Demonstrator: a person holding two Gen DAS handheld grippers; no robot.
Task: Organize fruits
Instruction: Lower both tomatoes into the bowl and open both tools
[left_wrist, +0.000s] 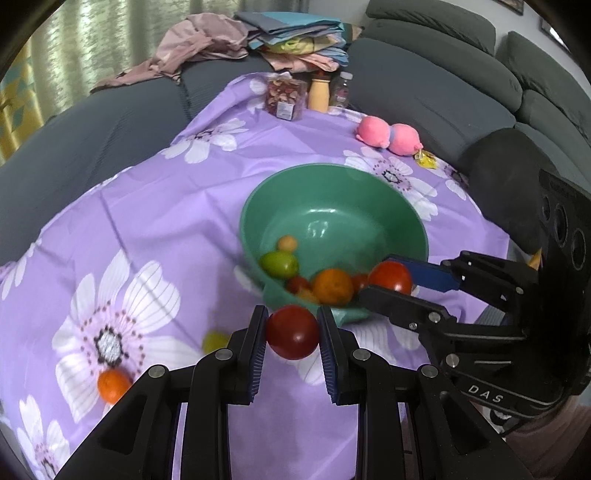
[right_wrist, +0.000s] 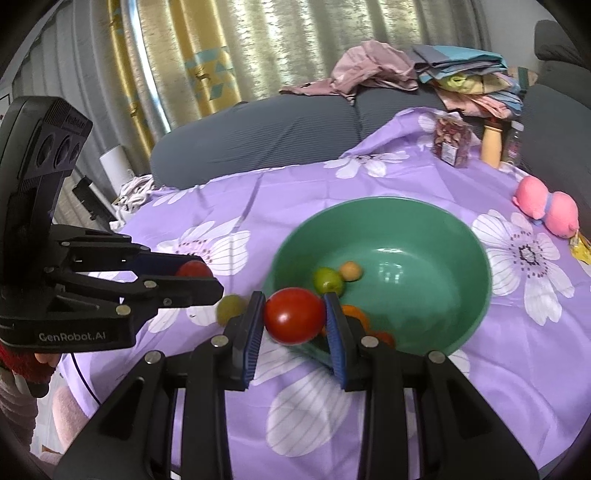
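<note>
A green bowl (left_wrist: 332, 192) stands on the purple flowered cloth (left_wrist: 166, 206) and holds a green fruit (left_wrist: 279, 263), a small tan fruit (left_wrist: 287, 243), an orange (left_wrist: 332, 286) and small red fruits. My left gripper (left_wrist: 292, 332) is shut on a dark red tomato (left_wrist: 292, 332), just before the bowl's near rim. My right gripper (right_wrist: 295, 315) is shut on a bright red tomato (right_wrist: 295, 315) at the bowl's (right_wrist: 461, 236) near rim. In the left wrist view the right gripper (left_wrist: 384, 278) holds its tomato (left_wrist: 390, 277) over the rim. A yellow-green fruit (left_wrist: 214, 341) and an orange (left_wrist: 112, 384) lie on the cloth.
A pink plush toy (left_wrist: 388, 134), a yellow wrapper (left_wrist: 424, 159), a snack box (left_wrist: 284, 96), a tan bottle (left_wrist: 319, 92) and a jar (left_wrist: 341, 88) stand at the far side of the table. A grey sofa (left_wrist: 443, 92) with piled clothes (left_wrist: 288, 37) surrounds it.
</note>
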